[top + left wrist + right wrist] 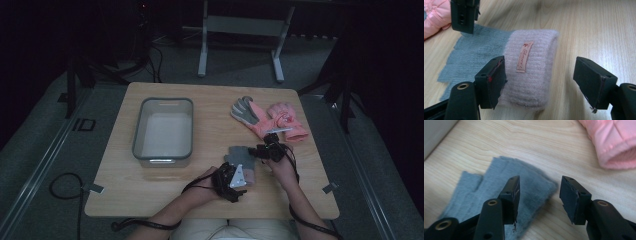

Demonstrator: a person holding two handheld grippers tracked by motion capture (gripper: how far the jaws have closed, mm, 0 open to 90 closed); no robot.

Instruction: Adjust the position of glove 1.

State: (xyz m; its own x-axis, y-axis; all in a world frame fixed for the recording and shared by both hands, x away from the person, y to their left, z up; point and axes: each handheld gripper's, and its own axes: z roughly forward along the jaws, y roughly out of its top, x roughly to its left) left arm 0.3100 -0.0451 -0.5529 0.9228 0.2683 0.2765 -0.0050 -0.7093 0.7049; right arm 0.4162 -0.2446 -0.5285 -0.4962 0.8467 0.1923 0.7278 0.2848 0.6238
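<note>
A person seated at the near edge of a wooden table (pixel 150 185) works two hand-held grippers over a knitted glove (pixel 241 162) that lies flat near the table's front, right of centre; its fingers are grey and its cuff (pixel 530 67) a pale pink rib knit, with the cuff end pointing toward the person. The left gripper (pixel 540 82) hangs just above the cuff with its jaws spread wide, one jaw at each side of the cuff and nothing pinched between them; the right gripper (pixel 539 200) sits at the grey finger end, jaws likewise parted and empty, one jaw over the wool and the other over bare wood. A small woven label (pixel 524 57) sewn on the cuff carries a little emblem and a line of script lettering too small to read with certainty. Bare tabletop runs on the near side and to the right of the glove as far as the table's rounded front corner; to the left, a grey plastic bin (pixel 137 135) stands open on the wood, near but apart from the glove. Beyond the glove, toward the far right edge, lie a pink-and-grey work glove (pixel 250 117) and a padded pink mitten (pixel 287 120), touching one another; the mitten's open cuff shows in the right gripper view, apart from the grey knit.
</note>
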